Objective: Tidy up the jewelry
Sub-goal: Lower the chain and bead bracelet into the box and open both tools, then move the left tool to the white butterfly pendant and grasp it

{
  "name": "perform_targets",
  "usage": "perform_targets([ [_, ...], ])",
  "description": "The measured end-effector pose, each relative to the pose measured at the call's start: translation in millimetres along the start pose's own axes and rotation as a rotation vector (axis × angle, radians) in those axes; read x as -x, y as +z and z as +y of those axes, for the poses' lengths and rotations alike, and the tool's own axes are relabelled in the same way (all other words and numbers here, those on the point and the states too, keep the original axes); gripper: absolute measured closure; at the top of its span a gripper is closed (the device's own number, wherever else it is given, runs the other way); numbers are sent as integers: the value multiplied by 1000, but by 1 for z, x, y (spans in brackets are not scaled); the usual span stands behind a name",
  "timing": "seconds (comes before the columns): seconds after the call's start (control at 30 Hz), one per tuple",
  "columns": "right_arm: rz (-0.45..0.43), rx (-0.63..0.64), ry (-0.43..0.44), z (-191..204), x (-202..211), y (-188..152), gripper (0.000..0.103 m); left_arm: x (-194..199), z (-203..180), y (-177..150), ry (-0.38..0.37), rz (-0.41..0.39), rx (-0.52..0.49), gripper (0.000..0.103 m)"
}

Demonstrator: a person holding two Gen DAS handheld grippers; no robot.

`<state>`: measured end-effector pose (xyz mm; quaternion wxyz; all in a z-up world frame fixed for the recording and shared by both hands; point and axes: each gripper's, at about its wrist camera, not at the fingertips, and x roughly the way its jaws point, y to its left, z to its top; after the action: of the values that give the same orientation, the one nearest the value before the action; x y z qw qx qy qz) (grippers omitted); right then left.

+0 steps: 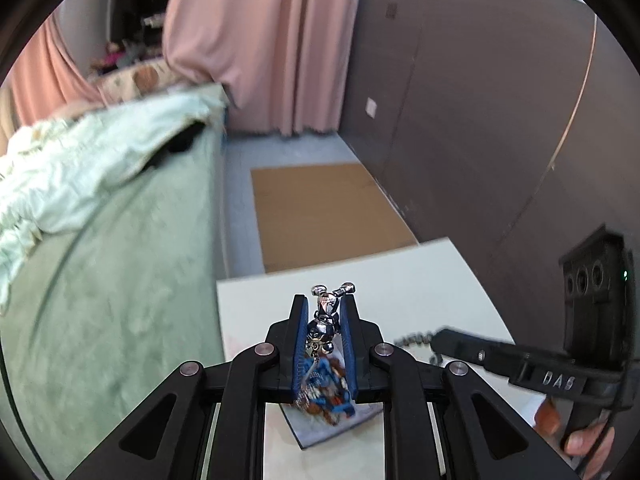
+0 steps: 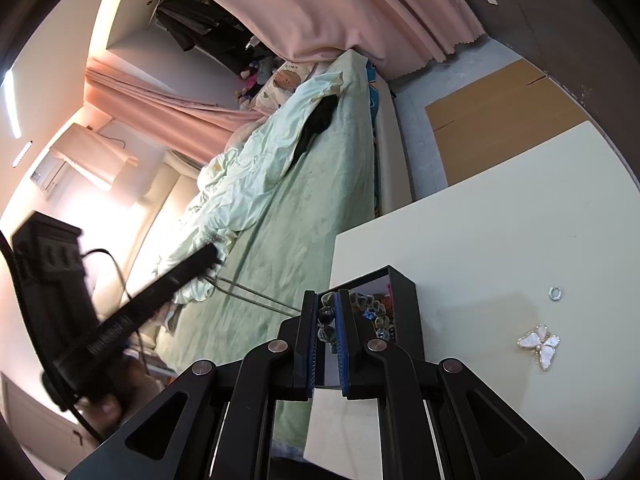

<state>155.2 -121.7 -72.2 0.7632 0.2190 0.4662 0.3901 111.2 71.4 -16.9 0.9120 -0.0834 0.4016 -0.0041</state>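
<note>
Left tongs (image 1: pixel 323 312) grip silver charm (image 1: pixel 325 322) above jewelry-filled box (image 1: pixel 332 420).

Glossy chrome charm (image 1: pixel 326 316), pearly butterfly brooch (image 2: pixel 540 345) – matt table (image 2: pixel 500 220), plush bedspread (image 2: pixel 280 240)

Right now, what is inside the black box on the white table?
In the right wrist view, the black box holds a heap of beaded jewelry, grey-green and blue beads. The right gripper pinches a beaded strand. The box walls and gripper fingers hide everything deeper.
</note>
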Motion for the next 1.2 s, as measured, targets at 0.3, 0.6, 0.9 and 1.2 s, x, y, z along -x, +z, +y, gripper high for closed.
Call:
perform_targets([
  [0.3, 40, 1, 44, 9, -25, -2, 93, 14, 34, -13, 7, -28, 97, 27],
  [0.6, 95, -19, 71, 14, -57, 0, 34, 28, 44, -17, 25, -47, 121, 27],
  [0.9, 34, -46, -14, -3, -15, 0, 32, 27, 25, -20, -1, -55, 89, 27],
  [1.2, -11, -57, -84, -24, 43, -9, 30, 11, -22, -29, -61, -33, 10, 16],
])
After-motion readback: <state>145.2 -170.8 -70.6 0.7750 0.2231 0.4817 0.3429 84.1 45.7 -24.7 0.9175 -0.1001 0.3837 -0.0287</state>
